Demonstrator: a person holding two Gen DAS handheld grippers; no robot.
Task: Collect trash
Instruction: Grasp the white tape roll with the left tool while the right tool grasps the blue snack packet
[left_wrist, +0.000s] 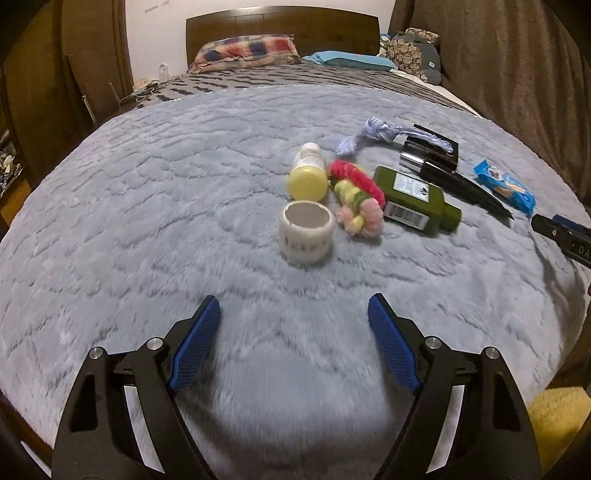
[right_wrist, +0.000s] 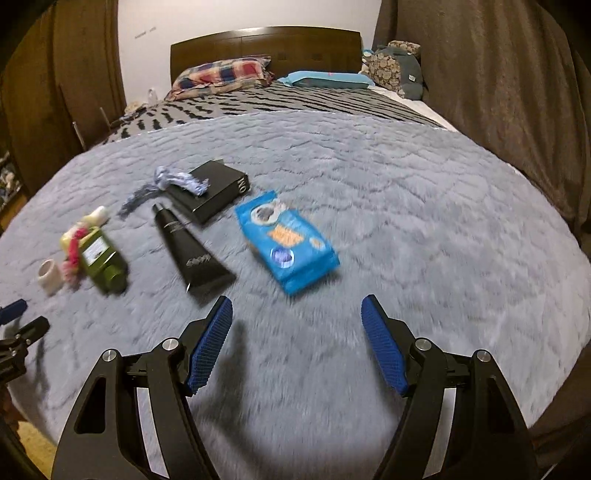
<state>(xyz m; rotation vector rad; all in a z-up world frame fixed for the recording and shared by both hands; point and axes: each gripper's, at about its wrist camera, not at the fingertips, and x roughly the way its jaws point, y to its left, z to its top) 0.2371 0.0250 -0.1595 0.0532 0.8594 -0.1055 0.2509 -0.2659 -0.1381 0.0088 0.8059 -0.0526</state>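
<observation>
From the left wrist, the left gripper (left_wrist: 294, 317) hangs above the grey fleece blanket (left_wrist: 147, 206) on the bed, its blue pads spread wide with nothing between them. Ahead of it, well apart from the fingertips, lies the whole clutter: a white tape roll (left_wrist: 306, 236) standing on its edge nearest, a yellow-capped bottle (left_wrist: 308, 173) on its side just behind, a string of coloured scrunchies (left_wrist: 356, 197) touching the green bottle (left_wrist: 417, 201), then a black tube (left_wrist: 458, 181), a black box (left_wrist: 436, 146) with a pale blue cloth (left_wrist: 369, 134) draped on it, and the blue snack packet (left_wrist: 506, 188) furthest right. The tip of the right gripper (left_wrist: 554, 227) pokes in at the right edge

From the right wrist, the right gripper (right_wrist: 297, 310) is likewise spread and empty, and the blue snack packet (right_wrist: 286, 242) sits just beyond its fingertips, not touched. The black tube (right_wrist: 192, 254) lies to its left, the black box (right_wrist: 212, 192) behind, the green bottle (right_wrist: 103, 262) and tape roll (right_wrist: 50, 275) further off; this side is blurred, so labels cannot be read

No bin or bag shows in either view, and nothing is held, so I judge the collecting as not yet begun: every item is left on the blanket, and the snack packet, probably the likeliest piece of trash, looks like the first candidate
</observation>
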